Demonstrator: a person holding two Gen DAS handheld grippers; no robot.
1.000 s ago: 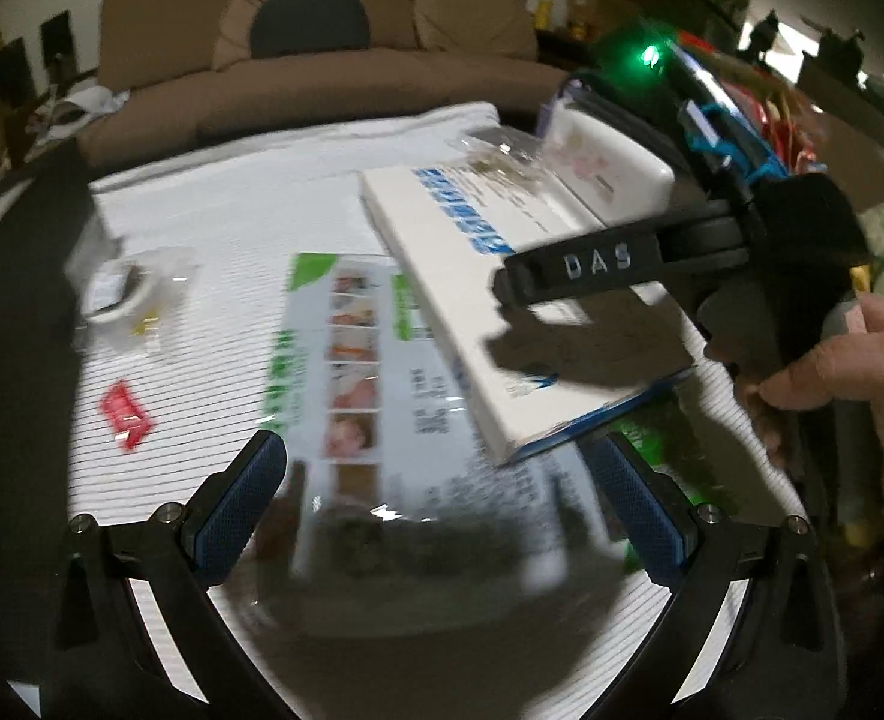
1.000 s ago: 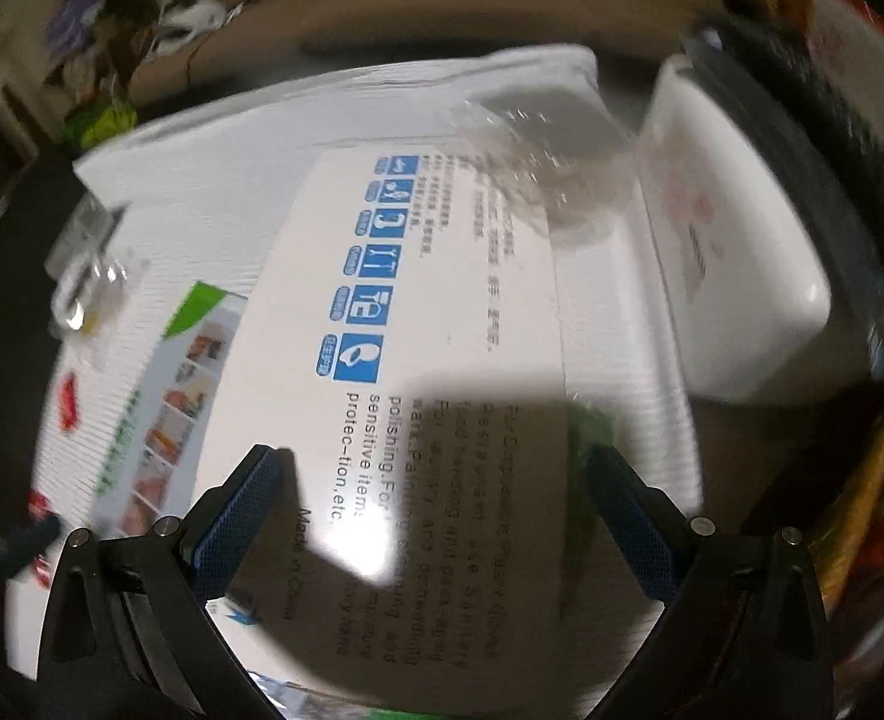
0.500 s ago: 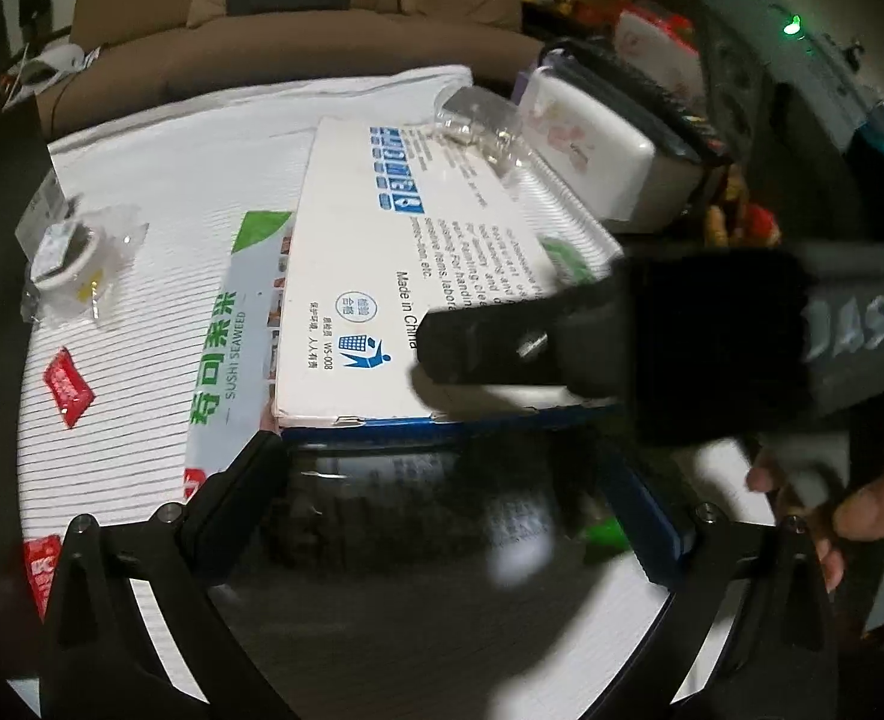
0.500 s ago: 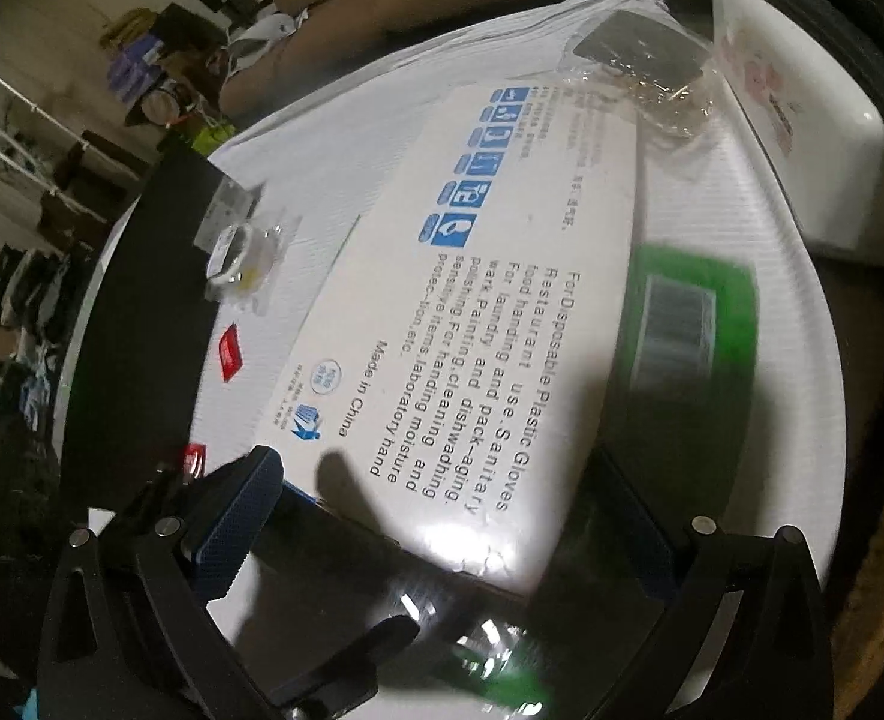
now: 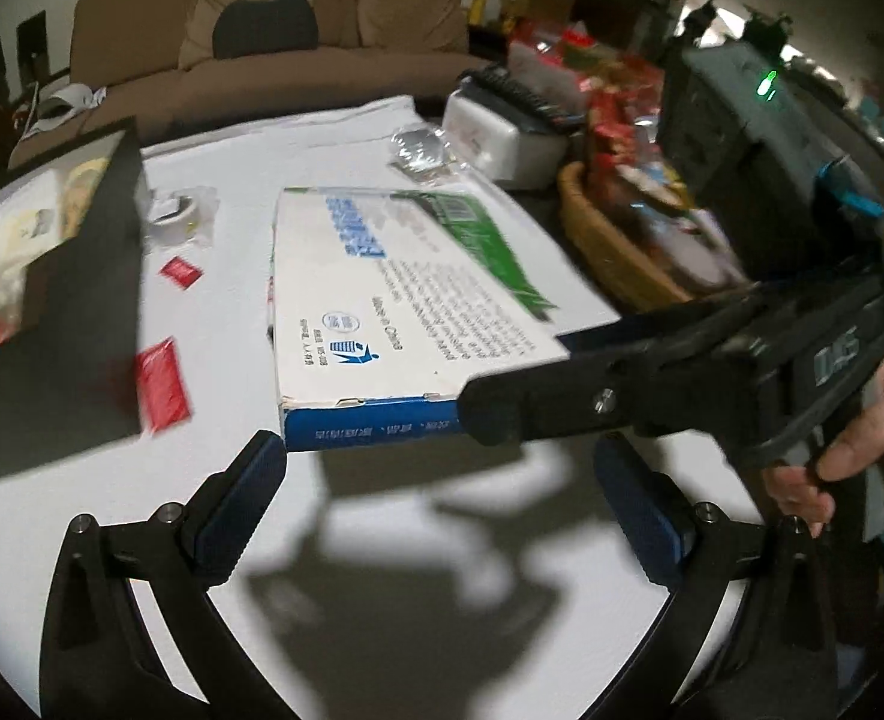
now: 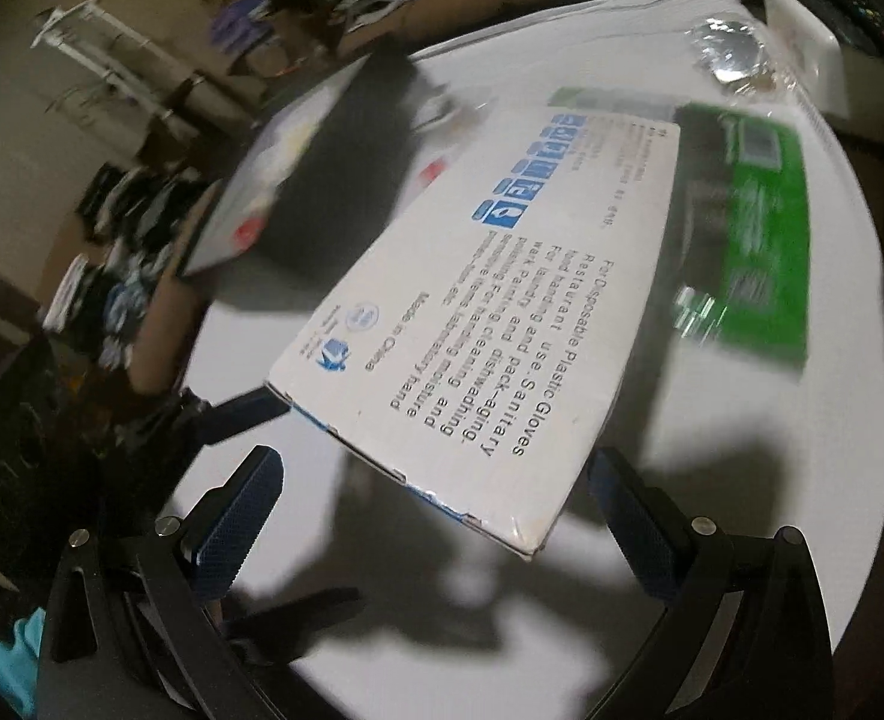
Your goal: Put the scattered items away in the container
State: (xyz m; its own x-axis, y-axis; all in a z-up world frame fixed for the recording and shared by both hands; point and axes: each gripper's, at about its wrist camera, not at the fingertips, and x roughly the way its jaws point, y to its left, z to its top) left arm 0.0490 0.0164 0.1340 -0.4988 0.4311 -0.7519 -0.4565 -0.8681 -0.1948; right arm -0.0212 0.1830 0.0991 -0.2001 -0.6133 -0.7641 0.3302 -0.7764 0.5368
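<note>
1. Between the wide-spread fingers of the right gripper (image 6: 436, 462) sits the near short end of the white glove box (image 5: 394, 300). Its long axis runs away from that gripper toward 1 o'clock. The pads stand clear on either side of the box, so I cannot tell whether anything is actually pinching it.
2. From the left wrist, one black finger of the right tool comes in from 3 o'clock. It meets the box at its near right corner. The box looks raised and tilted above the white table cover (image 5: 442, 630), judging by the shadow under it.
3. The left gripper (image 5: 436, 456) is also fully spread and holds nothing. The box's blue end face hangs just beyond its fingertips at 12 o'clock, closest to the left finger.
4. The black-walled container (image 5: 64, 324) lies at 10 o'clock from the left gripper, with some items already inside. From the right wrist it is also at about 10 o'clock, beyond the box's left long edge.
5. In my judgement the coming move turns on this: the box must travel sideways toward 10 o'clock, across its own long axis. The left gripper is the nearer one to the container, and the right one is at the box's far corner.
6. A green packet (image 6: 748, 228) lies flat on the cover under and beside the box. Two red sachets (image 5: 163, 384) wait between box and container.
</note>
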